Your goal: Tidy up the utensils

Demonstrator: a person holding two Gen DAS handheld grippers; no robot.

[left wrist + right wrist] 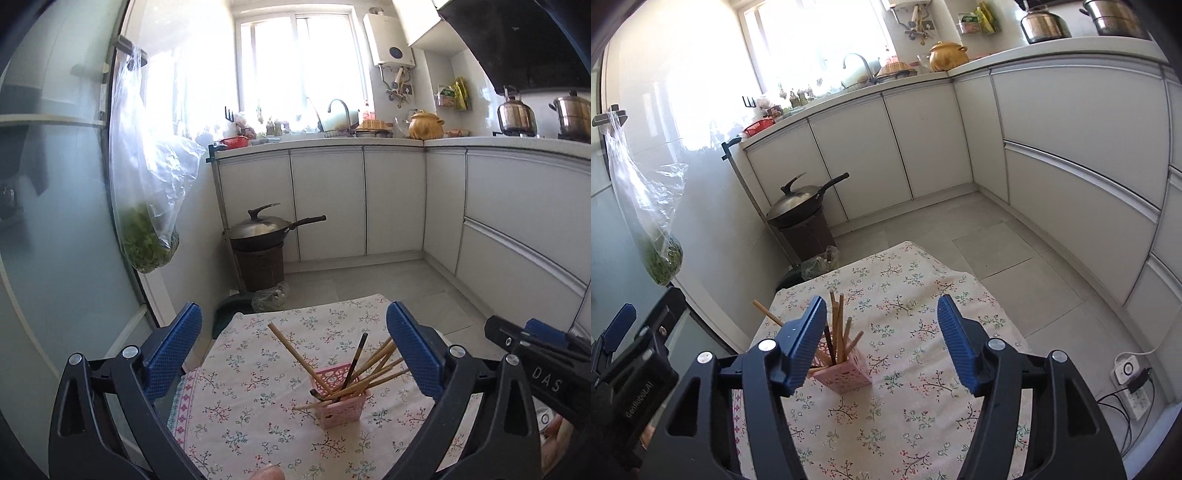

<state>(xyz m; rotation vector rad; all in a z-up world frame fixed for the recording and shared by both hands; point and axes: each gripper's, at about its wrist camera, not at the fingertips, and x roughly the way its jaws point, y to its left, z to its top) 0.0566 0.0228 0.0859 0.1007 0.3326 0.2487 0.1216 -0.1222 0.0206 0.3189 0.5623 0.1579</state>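
Small pink basket (341, 400) on a flowery tablecloth (240, 424), a bit right of the middle of the table. Full of chopsticks (373, 373), most pale wood, one dark (356, 356). All sticking up and leaning, most to the right, one long one (295, 350) far out to the left. One more poking out low at the left side of the basket.

Left gripper (295, 350) near the camera, blue pads (173, 350) spread wide, nothing between them but air, basket lower down on the table past them. Right gripper (882, 339) open too, not as wide, nothing held. Basket just behind its left pad (805, 347) in the right view, not touching as far as can be seen.

Far back: white cupboards (328, 199), a sink tap (340, 110) under a bright window (299, 70), a yellow pot (426, 123) on the counter. Dark wok (266, 229) on a brown bin (260, 267) on the floor. Bag of greens (147, 206) hanging at the left.
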